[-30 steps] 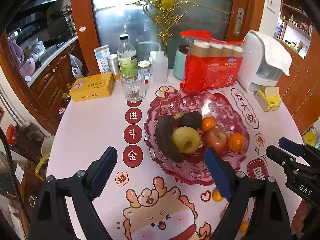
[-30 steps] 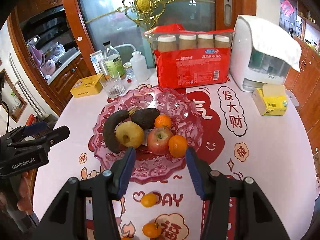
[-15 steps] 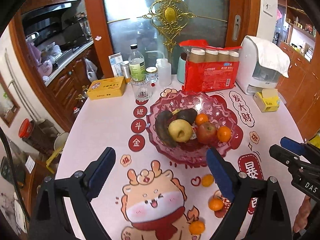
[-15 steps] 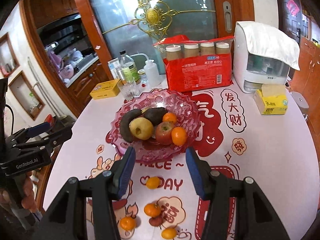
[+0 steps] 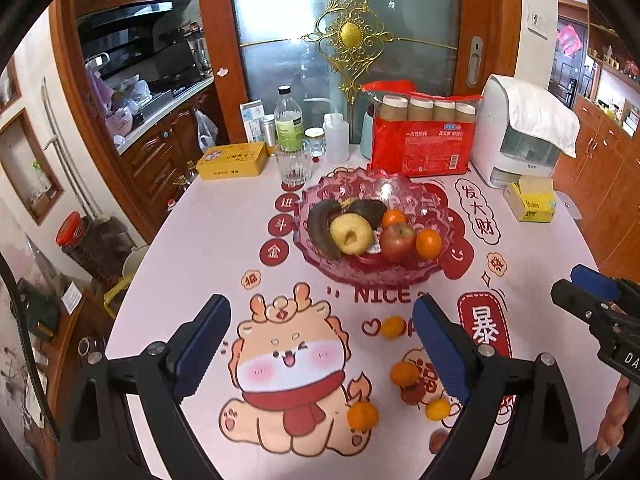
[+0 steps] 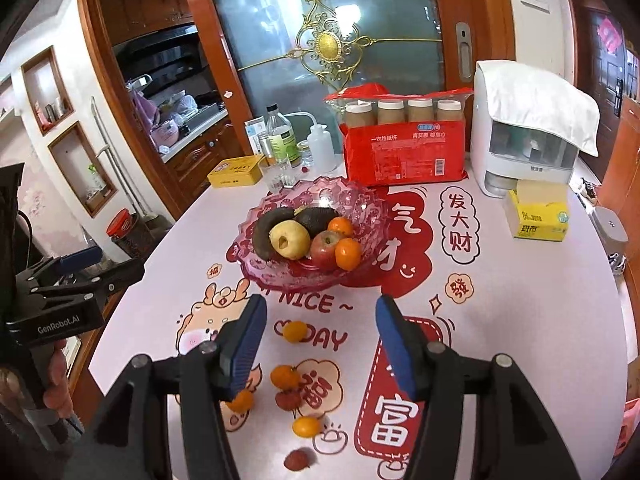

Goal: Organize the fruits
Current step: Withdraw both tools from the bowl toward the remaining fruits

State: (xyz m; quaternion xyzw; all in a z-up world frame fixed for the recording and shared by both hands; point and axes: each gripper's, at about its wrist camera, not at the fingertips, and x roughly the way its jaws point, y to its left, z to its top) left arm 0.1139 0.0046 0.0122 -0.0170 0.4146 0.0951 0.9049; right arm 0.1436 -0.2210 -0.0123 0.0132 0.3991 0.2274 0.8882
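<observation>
Pointing bowlward, banana (image 5: 321, 229) lying lengthwise

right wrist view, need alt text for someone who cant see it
A pink glass fruit bowl holding fruit sits mid-table, with small oranges and red lychee-like fruits loose on the cartoon tablecloth nearer the camera. The right gripper hangs over them, jaws opening and empty.

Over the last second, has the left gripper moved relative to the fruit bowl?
Yes. The left gripper has pulled back from the fruit bowl, which now sits farther up its view, with loose oranges visible below.
</observation>
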